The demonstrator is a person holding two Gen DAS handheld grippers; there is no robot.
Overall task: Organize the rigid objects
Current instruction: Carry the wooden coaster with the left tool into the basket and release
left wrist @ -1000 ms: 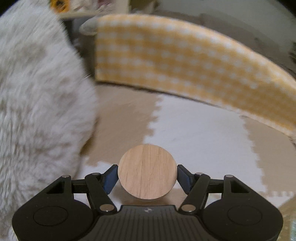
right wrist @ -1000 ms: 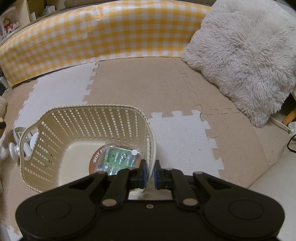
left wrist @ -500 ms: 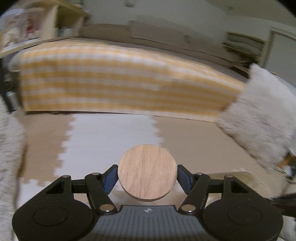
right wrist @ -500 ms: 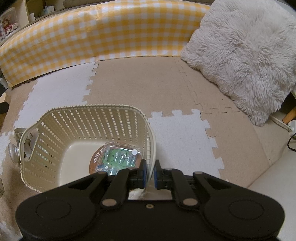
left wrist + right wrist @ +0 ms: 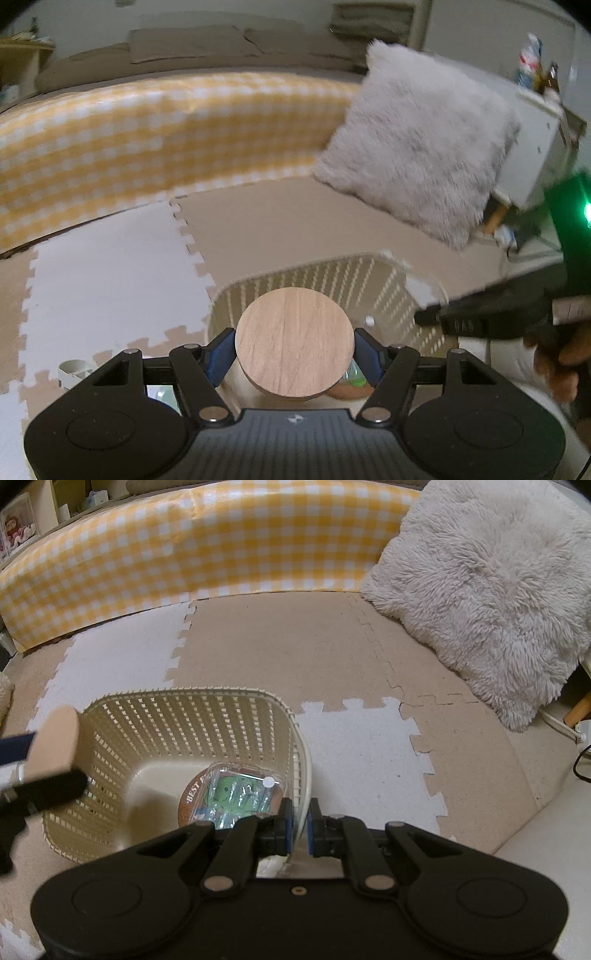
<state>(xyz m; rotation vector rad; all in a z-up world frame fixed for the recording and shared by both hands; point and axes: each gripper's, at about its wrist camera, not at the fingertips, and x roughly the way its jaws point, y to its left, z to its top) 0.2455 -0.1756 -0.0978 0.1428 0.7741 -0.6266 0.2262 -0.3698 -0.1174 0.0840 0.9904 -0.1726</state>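
Note:
My left gripper (image 5: 294, 349) is shut on a round wooden disc (image 5: 294, 341) and holds it over the near left rim of a cream plastic basket (image 5: 373, 280). In the right wrist view the disc (image 5: 55, 736) shows at the left, above the basket's left wall. My right gripper (image 5: 300, 821) is shut on the basket's right rim (image 5: 301, 760). Inside the basket lies a clear packet with a green figure on a round brown coaster (image 5: 236, 794).
A yellow checked cushion wall (image 5: 192, 550) runs along the back. A fluffy grey pillow (image 5: 491, 579) leans at the right. The floor is beige and white foam puzzle mat (image 5: 354, 746). A small white object (image 5: 74, 371) lies left of the basket.
My left gripper has swung right with the disc, from facing the fluffy pillow and checked wall to hovering at the basket. My right gripper has stayed clamped on the rim.

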